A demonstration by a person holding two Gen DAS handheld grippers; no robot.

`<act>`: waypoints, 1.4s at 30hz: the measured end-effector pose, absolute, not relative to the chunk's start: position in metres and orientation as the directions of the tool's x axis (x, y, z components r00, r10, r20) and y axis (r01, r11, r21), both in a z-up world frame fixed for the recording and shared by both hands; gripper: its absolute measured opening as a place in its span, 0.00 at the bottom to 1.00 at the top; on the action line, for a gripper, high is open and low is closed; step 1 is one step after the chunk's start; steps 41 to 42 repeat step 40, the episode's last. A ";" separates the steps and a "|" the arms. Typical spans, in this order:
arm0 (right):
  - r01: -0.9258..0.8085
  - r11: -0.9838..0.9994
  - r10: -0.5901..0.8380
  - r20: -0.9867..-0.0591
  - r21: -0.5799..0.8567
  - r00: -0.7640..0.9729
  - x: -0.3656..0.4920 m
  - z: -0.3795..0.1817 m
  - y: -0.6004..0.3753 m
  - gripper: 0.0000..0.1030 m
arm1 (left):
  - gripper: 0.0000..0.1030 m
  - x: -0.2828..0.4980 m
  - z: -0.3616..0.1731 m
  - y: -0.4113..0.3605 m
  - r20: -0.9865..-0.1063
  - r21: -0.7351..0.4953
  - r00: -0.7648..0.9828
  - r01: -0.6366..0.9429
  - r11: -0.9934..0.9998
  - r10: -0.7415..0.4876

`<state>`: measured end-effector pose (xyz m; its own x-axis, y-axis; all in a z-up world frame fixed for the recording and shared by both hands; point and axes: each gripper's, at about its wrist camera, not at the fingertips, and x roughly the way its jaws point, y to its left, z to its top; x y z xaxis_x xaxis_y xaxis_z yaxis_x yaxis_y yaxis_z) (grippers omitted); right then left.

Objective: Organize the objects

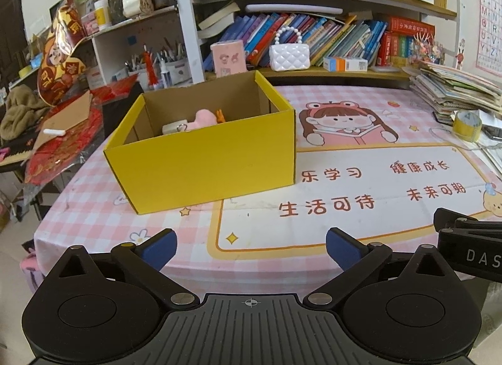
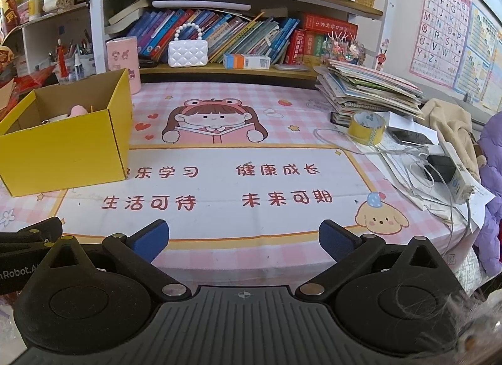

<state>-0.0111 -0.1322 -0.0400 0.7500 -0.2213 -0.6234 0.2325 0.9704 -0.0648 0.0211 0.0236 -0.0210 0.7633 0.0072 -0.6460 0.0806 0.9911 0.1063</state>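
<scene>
Yellow cardboard box [image 1: 200, 158]: stood far left on tabletop [image 1: 345, 233], holding pink plush toy [image 1: 204, 119]. Judged light, stiff-walled, crushable; best taken at opposite rims. Left claw [image 1: 251, 249], right claw [image 2: 244, 239]: spread wide, empty.

I am at a child's study corner in a home. The desk [image 2: 282, 104] in front of me wears a pink checked cover printed with a cartoon girl reading a book. Behind it, wooden shelves [image 2: 219, 70] are crammed with leaning children's books [image 2: 238, 35], cups of pens [image 1: 163, 57] and two small quilted toy handbags [image 2: 187, 53]. An alphabet poster [image 2: 442, 35] hangs on the wall to my right. A tall stack of picture books [image 2: 370, 86] sits at the desk's far corner, beside a roll of yellow tape [image 2: 367, 126], a phone and tangled charger cables [image 2: 417, 158]. Red festive decorations [image 1: 59, 64] pile up on my left.
</scene>
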 end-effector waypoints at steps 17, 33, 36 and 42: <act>0.236 0.970 -0.225 -0.625 -0.067 0.748 -0.011 -0.039 -0.131 0.99 | 1.00 0.020 -0.018 0.022 -0.631 0.092 0.776 0.076 0.993 -0.001; 0.231 0.970 -0.226 -0.624 -0.075 0.748 -0.010 -0.038 -0.130 0.99 | 1.00 0.022 -0.020 0.023 -0.640 0.060 0.768 0.068 0.996 -0.014; 0.227 0.971 -0.224 -0.626 -0.076 0.747 -0.008 -0.038 -0.130 1.00 | 1.00 0.022 -0.020 0.024 -0.640 0.065 0.769 0.065 0.996 -0.009; 0.222 0.972 -0.220 -0.633 -0.077 0.742 -0.005 -0.040 -0.130 1.00 | 1.00 0.023 -0.020 0.024 -0.638 0.067 0.770 0.066 0.996 -0.008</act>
